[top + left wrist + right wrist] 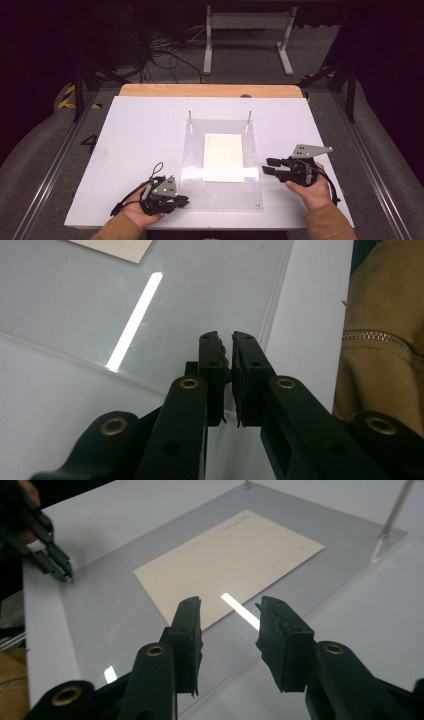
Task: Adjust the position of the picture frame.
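Observation:
A clear acrylic plate [220, 195] lies on the white table [140, 130], with a cream card [223, 156] flat on its middle. My left gripper [184, 201] rests at the plate's near left corner. In the left gripper view its jaws [226, 342] stand almost together over the plate's edge [75, 300], with nothing clearly between them. My right gripper [270, 166] sits at the plate's right edge and points left. Its jaws [227, 615] are open and empty just above the plate [115, 610], short of the card [235, 560]. The left gripper [62, 570] shows across the plate at upper left.
Two thin metal pins [190, 120] [248, 120] stand upright at the plate's far corners. A wooden strip [210, 90] borders the table's far edge. A tan sleeve [385, 340] sits close to the near edge. Cables and a metal stand [247, 30] lie on the floor beyond.

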Tool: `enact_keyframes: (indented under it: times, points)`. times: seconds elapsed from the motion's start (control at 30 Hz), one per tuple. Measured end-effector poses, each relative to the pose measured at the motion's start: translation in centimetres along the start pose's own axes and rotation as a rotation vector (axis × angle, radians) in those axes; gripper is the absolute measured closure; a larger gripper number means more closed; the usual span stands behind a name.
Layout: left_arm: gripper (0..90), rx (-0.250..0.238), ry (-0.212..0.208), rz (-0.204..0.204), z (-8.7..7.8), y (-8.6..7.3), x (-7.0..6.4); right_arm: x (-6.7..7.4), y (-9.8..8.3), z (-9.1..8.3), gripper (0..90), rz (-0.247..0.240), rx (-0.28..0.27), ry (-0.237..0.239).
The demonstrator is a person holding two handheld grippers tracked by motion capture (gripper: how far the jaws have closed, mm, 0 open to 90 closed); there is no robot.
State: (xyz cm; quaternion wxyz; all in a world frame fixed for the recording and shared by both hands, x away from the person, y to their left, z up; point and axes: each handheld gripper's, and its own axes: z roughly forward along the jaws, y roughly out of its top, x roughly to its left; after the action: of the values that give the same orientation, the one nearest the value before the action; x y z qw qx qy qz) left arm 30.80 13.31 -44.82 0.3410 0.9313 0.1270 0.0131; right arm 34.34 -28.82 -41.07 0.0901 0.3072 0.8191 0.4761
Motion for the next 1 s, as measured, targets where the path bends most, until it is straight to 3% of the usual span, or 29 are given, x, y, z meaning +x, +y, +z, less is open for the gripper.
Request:
enact_keyframes:
  times: [0.17,0.33,0.53,0.93,1.0]
  points:
    - [83.8,0.022,-0.012,0.003,0.0,0.2,-0.6,1.0,-0.3,0.2,59.6,-0.029,0.025,0.028]
    - [83.8,0.029,-0.007,0.019,-0.1,0.2,-1.0,1.0,-0.4,-0.1,59.3,-0.005,0.009,0.047]
    - [83.8,0.035,0.000,0.017,-0.2,0.1,-1.0,1.1,-0.3,-0.3,58.7,-0.019,0.010,0.033]
    - [83.6,0.035,-0.005,0.004,-0.6,-0.4,-1.1,1.2,-0.1,-0.3,54.4,-0.001,-0.005,0.033]
    - [82.3,0.022,-0.021,-0.026,-0.6,-0.5,-0.9,1.1,0.0,-0.3,50.4,0.026,-0.024,0.009]
